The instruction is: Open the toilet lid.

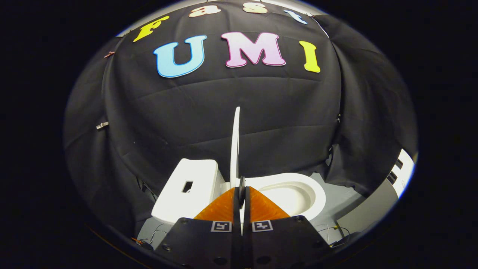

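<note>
Tool (241, 194): fingers pressed together on the thin edge of the toilet lid (235, 145), pinching it from both sides. Lid: white, raised upright, seen edge-on, rising ahead of the fingers. Toilet bowl (295, 194): white, uncovered, right of the lid. Tank (186, 190): white, left of the lid. Grey floor (336, 201) beneath.
</note>
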The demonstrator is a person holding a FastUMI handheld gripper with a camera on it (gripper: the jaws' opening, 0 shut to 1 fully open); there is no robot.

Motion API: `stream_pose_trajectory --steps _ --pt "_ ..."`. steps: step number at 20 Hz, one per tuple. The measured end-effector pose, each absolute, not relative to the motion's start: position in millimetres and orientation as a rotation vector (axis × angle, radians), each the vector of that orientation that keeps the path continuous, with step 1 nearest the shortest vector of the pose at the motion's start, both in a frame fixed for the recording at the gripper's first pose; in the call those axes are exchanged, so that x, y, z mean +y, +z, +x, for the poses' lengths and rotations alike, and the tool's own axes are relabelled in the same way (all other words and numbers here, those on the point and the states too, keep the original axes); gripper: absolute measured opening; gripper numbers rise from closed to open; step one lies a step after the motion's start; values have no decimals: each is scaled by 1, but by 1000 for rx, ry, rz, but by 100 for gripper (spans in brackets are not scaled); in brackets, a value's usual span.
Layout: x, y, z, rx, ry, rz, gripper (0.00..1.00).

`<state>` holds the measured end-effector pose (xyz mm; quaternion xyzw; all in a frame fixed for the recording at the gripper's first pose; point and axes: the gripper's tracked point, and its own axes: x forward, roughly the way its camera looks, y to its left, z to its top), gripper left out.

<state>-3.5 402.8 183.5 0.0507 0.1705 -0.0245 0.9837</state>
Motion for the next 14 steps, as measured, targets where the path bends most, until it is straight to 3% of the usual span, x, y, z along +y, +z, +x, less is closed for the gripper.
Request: stream_pose_trajectory --steps 14 --pt "494 174 -3 325 15 -5 5"
